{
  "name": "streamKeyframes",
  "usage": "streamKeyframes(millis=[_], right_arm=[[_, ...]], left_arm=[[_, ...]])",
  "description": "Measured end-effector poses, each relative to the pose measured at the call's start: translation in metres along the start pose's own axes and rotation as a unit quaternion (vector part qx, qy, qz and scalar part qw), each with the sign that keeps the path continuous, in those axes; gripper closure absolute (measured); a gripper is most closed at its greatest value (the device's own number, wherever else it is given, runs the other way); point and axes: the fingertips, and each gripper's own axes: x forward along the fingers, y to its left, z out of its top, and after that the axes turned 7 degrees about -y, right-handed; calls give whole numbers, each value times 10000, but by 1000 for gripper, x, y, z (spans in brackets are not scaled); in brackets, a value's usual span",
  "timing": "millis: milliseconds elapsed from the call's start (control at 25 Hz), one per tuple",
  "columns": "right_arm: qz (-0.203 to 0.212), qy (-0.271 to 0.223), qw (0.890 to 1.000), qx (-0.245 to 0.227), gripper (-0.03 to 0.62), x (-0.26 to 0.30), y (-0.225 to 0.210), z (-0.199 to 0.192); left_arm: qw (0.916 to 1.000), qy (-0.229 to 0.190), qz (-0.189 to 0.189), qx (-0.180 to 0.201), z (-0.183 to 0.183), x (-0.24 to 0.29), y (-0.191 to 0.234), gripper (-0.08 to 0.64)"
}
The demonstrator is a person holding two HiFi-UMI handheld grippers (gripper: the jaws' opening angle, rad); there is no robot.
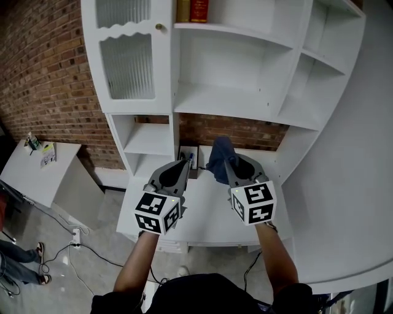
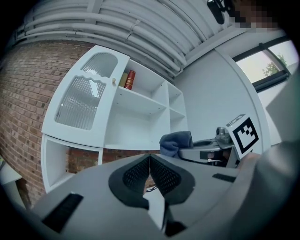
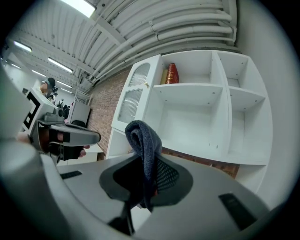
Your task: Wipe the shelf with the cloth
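Right gripper (image 3: 146, 161) jaws pinch cloth (image 3: 143, 136); left gripper (image 2: 150, 158) jaws pressed together, facing shelf (image 1: 227, 101).

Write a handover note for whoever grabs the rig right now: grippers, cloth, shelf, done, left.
Left gripper: jaws together, nothing between them.
Right gripper: shut on the blue cloth, which sticks up past the jaws.
Both are held side by side in front of the white shelf unit; the cloth touches no shelf board.
Books stand on the top shelf; the other open compartments look bare.
Done: cloth picked up.
Left: bring the cloth to a shelf board and wipe, probably working around the books.
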Motion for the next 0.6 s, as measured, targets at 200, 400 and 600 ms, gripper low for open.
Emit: streamKeyframes(millis=[200,400,600], right_arm=[[80,-198,9996,204,524,-24,-3,1],[104,-374,9983,437,525,-52,-10,2],[108,-445,9971,602,525,-85,-15,0]], left_arm=[[9999,70,79,22,-6,-8,-23,543],[9999,88,90,90,-5,-17,-52,543],[9998,76,93,131,-4,-26,-82,543]])
